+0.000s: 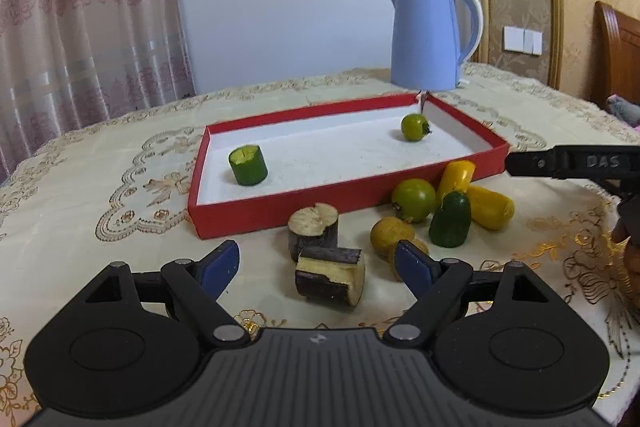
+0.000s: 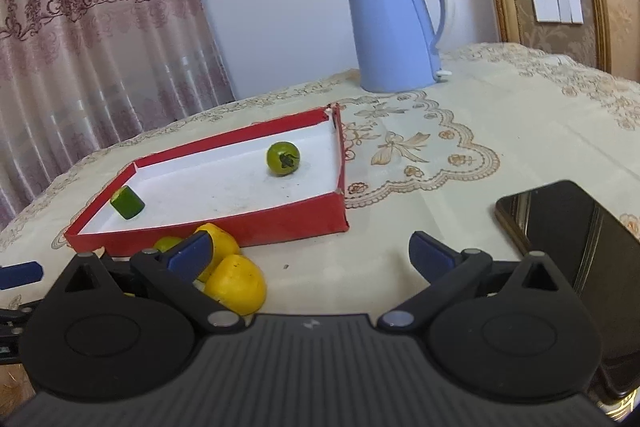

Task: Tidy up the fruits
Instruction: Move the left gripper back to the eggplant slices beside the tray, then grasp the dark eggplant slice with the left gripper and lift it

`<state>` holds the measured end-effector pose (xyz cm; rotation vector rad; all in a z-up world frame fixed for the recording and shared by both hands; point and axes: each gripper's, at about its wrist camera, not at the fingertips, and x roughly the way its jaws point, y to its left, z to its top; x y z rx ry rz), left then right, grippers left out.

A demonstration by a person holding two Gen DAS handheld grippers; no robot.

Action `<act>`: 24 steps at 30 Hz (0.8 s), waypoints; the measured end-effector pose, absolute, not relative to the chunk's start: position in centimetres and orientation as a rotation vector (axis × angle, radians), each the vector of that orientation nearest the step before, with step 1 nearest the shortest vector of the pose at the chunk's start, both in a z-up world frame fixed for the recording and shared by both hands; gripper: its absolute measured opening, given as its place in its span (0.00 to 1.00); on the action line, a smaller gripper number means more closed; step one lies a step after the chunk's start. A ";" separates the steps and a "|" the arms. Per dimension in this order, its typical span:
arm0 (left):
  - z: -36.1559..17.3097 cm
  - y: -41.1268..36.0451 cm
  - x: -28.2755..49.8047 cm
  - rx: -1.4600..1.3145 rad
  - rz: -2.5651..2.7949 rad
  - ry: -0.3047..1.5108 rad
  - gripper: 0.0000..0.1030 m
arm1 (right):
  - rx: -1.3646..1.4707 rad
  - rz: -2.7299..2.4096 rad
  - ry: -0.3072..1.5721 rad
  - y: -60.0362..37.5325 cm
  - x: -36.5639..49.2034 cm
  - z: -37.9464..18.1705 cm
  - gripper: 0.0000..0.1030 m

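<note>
Red tray [image 1: 280, 217] holds a cut green piece [image 1: 248, 165] at its left end and a green tomato [image 1: 415, 127] far right. Left gripper [image 1: 316, 267], jaws spread and holding nothing, hovers by the eggplant chunks [image 1: 330, 277] near the tray's front wall. Right gripper [image 2: 310, 253], jaws spread wide on nothing, sits beside the yellow pieces [image 2: 238, 283].

Soft, even indoor light; sharp focus, fisheye bending at edges.
</note>
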<state>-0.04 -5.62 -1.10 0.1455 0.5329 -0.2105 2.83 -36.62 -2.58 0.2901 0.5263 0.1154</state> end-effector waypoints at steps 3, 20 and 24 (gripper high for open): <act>-1.4 -5.7 0.5 0.139 -0.210 0.558 0.82 | 0.241 0.116 0.526 -35.6 2.5 -2.3 1.00; -2.0 -4.6 1.9 0.016 -0.268 0.661 0.37 | 0.166 0.162 0.509 -33.8 1.1 -1.2 1.00; -1.9 -4.3 1.9 -0.017 -0.249 0.661 0.36 | 0.129 0.166 0.500 -33.4 0.8 -1.0 1.00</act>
